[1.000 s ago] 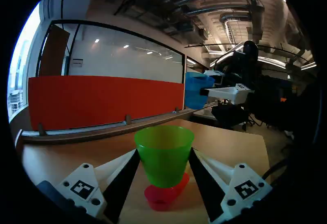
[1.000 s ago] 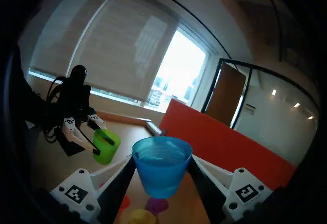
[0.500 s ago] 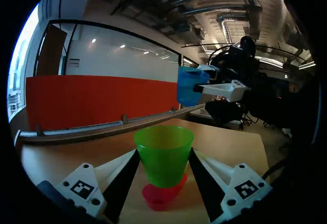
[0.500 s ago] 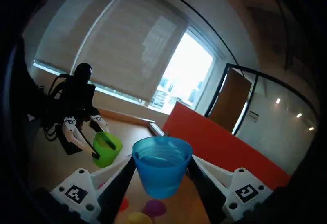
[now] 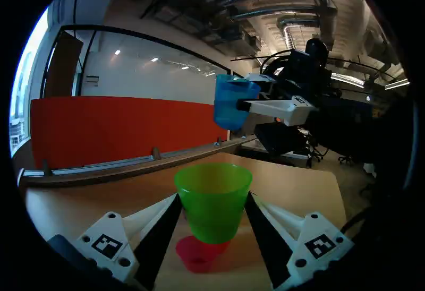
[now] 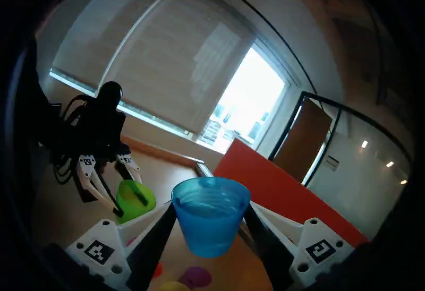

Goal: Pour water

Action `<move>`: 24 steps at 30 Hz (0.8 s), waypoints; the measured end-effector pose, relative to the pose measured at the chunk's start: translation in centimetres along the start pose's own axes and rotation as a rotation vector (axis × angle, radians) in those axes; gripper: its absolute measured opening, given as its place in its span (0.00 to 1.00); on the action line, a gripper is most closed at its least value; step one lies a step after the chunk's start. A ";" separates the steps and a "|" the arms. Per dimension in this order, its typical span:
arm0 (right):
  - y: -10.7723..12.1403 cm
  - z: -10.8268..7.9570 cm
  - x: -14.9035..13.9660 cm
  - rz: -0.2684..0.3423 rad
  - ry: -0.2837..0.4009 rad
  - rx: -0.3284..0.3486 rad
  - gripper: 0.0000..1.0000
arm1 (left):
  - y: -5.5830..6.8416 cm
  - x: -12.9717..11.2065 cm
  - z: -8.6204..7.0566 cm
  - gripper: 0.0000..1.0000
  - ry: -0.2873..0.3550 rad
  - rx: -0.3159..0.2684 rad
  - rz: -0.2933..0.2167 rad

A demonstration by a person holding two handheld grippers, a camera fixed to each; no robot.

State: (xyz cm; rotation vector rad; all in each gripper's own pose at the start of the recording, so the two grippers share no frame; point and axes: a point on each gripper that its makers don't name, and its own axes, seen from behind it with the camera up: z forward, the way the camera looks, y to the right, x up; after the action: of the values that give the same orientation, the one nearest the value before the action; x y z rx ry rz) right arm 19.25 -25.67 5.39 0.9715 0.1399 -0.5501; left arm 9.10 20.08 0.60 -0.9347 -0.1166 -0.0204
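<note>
The left gripper (image 5: 213, 198) clamps a green cup (image 5: 213, 208) between its black-edged white fingers. The cup is smooth, tapered plastic, upright, with its mouth open, and is held above a pale wooden table (image 5: 303, 185). A small red cup (image 5: 196, 254) stands on the table just below it. In the left gripper view, a matte orange partition (image 5: 122, 126) lines the table's far edge, and the blue cup hangs higher up on the right.

The right gripper (image 6: 210, 206) is closed on that blue cup (image 6: 211, 224), which is translucent and tapered like the green one. Water (image 6: 212, 206) shows inside it near the rim. The right gripper view also shows the green cup from above and to the side, lower left, a purple cup (image 6: 195, 276) and a yellow cup (image 6: 171, 287) on the table below, and a bright window (image 6: 247, 105) beside a ribbed blind (image 6: 159, 68).
</note>
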 end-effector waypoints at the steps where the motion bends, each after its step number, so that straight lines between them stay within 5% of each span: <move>1: -0.1 0.1 0.1 -0.006 0.002 0.003 0.89 | 0.1 -0.1 0.1 0.82 -0.001 -0.002 -0.001; 24: -0.4 2.6 2.2 -0.164 0.014 0.055 0.89 | 0.8 -0.4 0.6 0.82 0.004 -0.024 -0.011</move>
State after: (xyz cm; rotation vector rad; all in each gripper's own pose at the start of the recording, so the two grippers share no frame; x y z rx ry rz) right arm 20.59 -28.81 5.74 1.0229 0.2189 -0.7003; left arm 8.66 21.02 0.22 -0.9584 -0.1174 -0.0338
